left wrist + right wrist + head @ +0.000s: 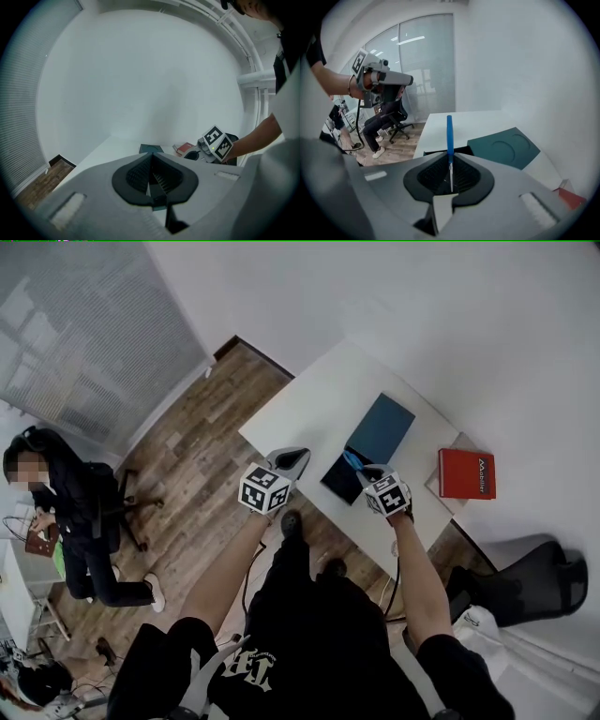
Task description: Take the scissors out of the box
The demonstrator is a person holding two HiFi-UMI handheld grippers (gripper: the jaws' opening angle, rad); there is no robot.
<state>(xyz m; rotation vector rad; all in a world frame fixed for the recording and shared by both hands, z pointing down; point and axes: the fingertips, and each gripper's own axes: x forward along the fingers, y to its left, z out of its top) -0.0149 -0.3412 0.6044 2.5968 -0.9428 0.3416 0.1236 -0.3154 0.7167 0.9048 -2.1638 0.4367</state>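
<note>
The scissors (449, 136) have a blue handle and stand edge-on, handle pointing away, with the metal blade clamped between the pads of my right gripper (450, 178). In the head view the right gripper (364, 472) holds the scissors (352, 461) just above the open dark box (339, 479), whose teal lid (380, 427) lies flat behind it. The box (438, 151) and lid (504, 147) lie below the raised scissors. My left gripper (295, 457) hovers at the table's near edge, left of the box, shut and empty (151, 176).
A red book (466, 472) lies on a grey sheet at the right end of the white table (309, 399). A person sits on an office chair (66, 512) on the wooden floor to the left. A black chair (525, 582) stands at the right.
</note>
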